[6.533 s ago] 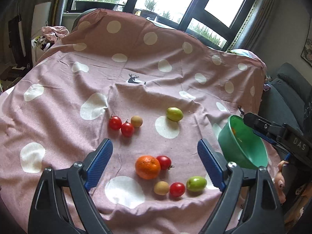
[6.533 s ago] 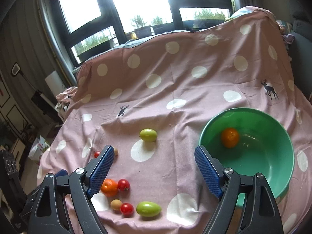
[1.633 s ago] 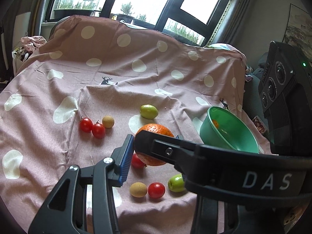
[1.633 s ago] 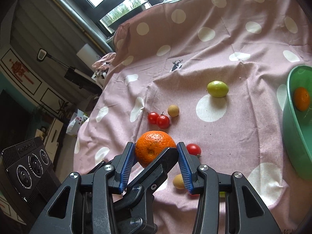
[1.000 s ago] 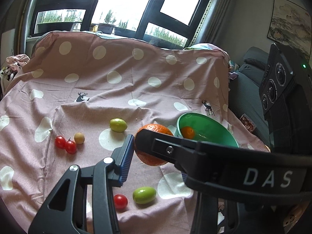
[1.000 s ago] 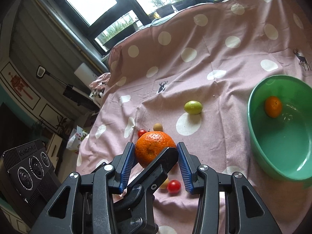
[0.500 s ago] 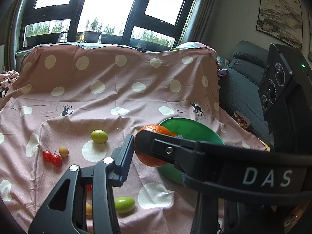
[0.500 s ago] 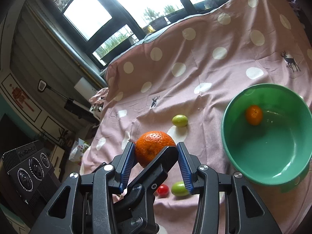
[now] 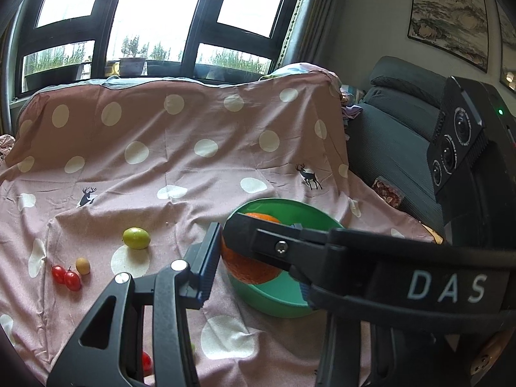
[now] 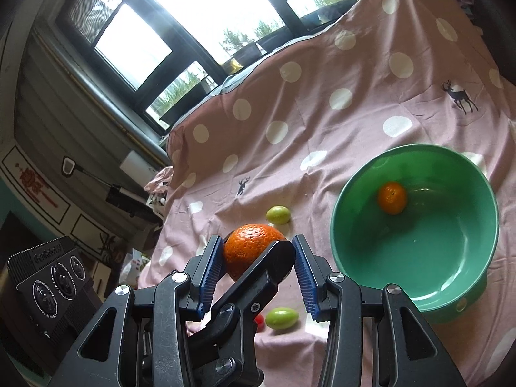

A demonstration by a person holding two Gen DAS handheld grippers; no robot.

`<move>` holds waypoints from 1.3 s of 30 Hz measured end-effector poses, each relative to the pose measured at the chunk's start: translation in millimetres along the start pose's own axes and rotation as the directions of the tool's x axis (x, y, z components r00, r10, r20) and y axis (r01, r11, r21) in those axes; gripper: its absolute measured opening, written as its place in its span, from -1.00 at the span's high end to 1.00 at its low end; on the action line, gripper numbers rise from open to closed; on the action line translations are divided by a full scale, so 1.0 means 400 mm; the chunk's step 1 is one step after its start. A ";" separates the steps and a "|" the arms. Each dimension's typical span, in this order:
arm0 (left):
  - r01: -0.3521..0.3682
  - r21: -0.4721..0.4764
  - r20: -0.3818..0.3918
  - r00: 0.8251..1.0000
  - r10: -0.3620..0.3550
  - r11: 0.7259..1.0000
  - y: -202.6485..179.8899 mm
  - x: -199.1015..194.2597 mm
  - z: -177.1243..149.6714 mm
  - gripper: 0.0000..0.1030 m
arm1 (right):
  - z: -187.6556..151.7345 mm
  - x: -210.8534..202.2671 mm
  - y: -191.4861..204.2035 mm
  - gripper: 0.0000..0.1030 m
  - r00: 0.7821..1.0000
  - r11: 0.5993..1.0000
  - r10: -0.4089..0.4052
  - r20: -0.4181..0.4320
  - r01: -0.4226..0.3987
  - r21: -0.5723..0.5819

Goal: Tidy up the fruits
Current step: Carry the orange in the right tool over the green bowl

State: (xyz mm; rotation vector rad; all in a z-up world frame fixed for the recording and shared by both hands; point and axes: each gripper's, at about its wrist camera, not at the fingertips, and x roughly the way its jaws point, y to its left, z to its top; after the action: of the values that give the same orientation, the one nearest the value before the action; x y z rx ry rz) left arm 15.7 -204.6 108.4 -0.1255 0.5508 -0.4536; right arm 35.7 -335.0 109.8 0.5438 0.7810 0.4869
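A large orange point(image 10: 248, 245) hangs above the pink dotted cloth point(image 10: 322, 129), gripped from two sides. My right gripper point(image 10: 258, 269) is shut on it between its blue pads. My left gripper point(image 9: 253, 267) is shut on it too; one of its black fingers point(image 10: 267, 267) crosses the front of the orange. In the left wrist view the orange point(image 9: 248, 271) sits over the near left rim of the green bowl point(image 9: 283, 201), and a right gripper finger point(image 9: 322, 248) hides part of it. The bowl point(image 10: 338, 213) holds a small orange point(image 10: 391, 197).
On the cloth lie a green fruit point(image 9: 136, 238), two cherry tomatoes point(image 9: 66, 277) and a tan fruit point(image 9: 83, 265). Another green fruit point(image 10: 281, 318) and a red tomato point(image 10: 259, 321) lie near the front edge. A dark sofa point(image 9: 387, 148) stands to the right.
Both grippers have carried the orange to the right, toward the green bowl, which now fills more of each view. The loose fruit has slid left and down in the frames. The grip is unchanged.
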 end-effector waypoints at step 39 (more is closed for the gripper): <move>0.095 0.039 -0.082 0.992 -0.092 0.995 -0.130 0.158 0.003 0.18 | 0.041 -0.066 -0.188 0.08 0.997 0.988 -0.063 0.042 0.057 0.141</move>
State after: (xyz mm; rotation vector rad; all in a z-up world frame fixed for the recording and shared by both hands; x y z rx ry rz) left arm 44.4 -279.3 91.5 -0.0927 0.6156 -0.5630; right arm 47.3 -412.3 86.6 0.6571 0.7887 0.3648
